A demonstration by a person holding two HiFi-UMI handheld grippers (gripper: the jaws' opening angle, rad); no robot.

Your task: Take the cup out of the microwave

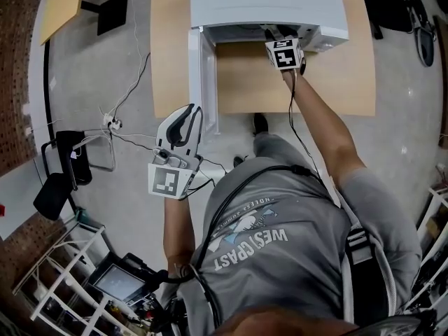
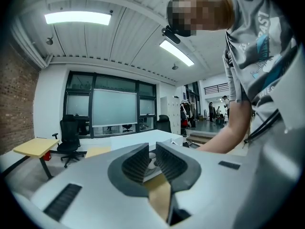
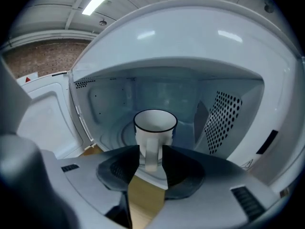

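Cup (image 3: 155,127) stands upright inside the open microwave (image 3: 190,46) – R gripper (image 3: 151,151) jaws wide, handle btwn them, not pinched. L gripper (image 2: 151,157) well apart, jaws narrow, nothing btwn.

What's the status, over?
Right hand-held gripper open, astride handle. Cup upright inside microwave, door open. Left hand-held gripper empty, jaws barely apart. Nothing blocking.
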